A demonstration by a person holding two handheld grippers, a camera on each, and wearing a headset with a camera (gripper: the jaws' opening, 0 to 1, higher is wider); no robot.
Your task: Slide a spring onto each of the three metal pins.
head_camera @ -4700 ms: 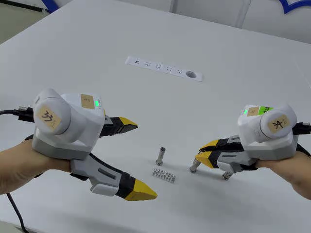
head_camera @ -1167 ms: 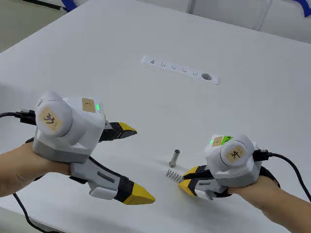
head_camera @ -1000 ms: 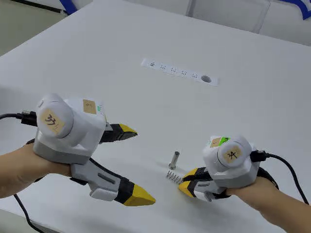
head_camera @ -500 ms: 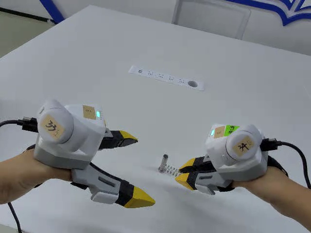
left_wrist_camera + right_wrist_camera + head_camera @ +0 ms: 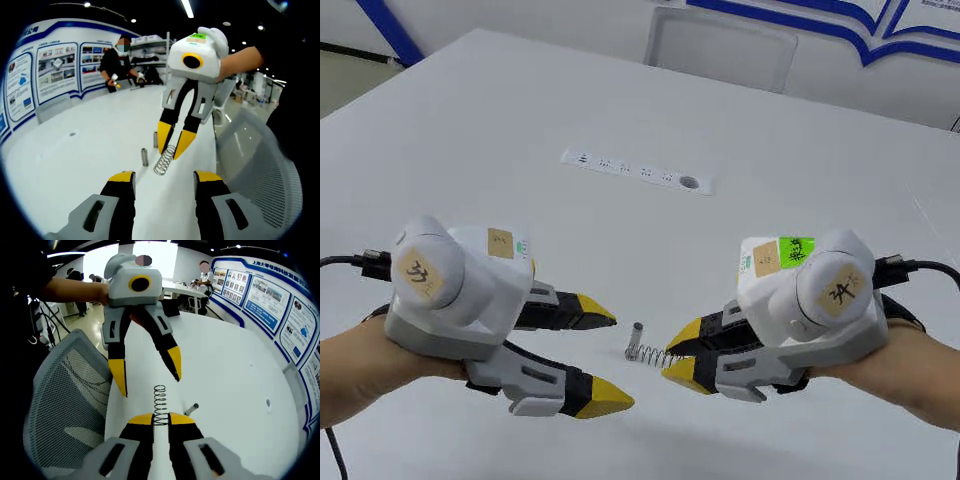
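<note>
My right gripper (image 5: 672,360) is shut on one end of a small steel spring (image 5: 650,353), and the free end sticks out to the left. In the right gripper view the spring (image 5: 160,405) rises from between my own jaw tips (image 5: 160,419). A short metal pin (image 5: 637,331) stands on the white table just behind the spring's free end. In the left gripper view the pin (image 5: 144,156) stands in front of a second pin (image 5: 155,139). My left gripper (image 5: 600,355) is open, facing the spring, with nothing between its jaws (image 5: 165,177).
A white power strip (image 5: 635,170) lies flat further back on the table (image 5: 470,130). A grey mesh chair (image 5: 65,390) stands by the table's near edge. Another chair (image 5: 720,50) is at the far side. People stand in the background.
The spring lay on the table before; my right gripper closed on it, lifted it and carried it left toward the open left gripper. The left gripper has barely moved.
</note>
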